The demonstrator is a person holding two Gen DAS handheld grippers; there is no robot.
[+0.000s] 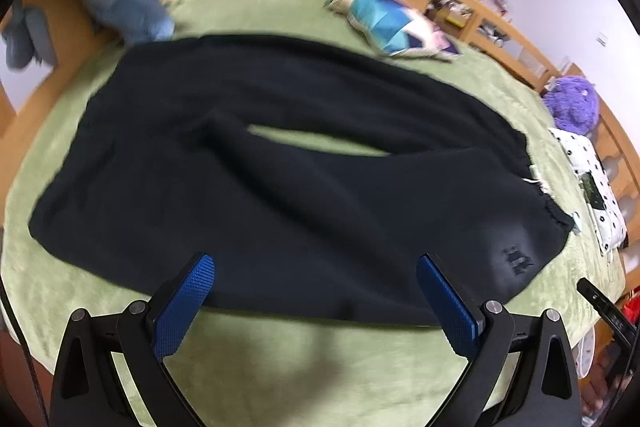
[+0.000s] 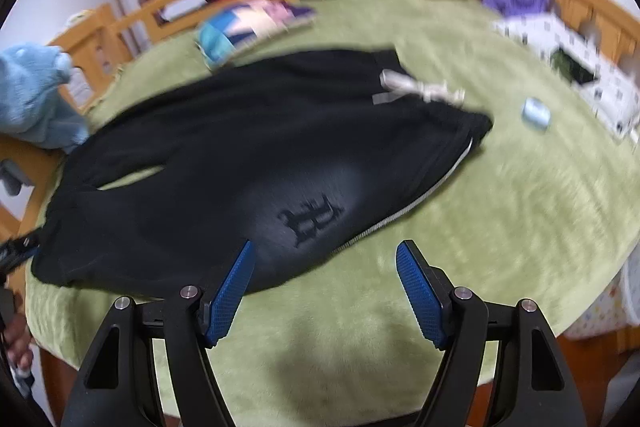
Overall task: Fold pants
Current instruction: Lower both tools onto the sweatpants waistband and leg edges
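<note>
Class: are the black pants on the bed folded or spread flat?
Spread: the pants lie flat on the green blanket, a gap showing between both legs.

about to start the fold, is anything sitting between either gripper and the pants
Nothing visible does. The left gripper and right gripper are both open at the near edge of the black pants, with only green blanket below. The patchwork cushion lies beyond the pants.
</note>
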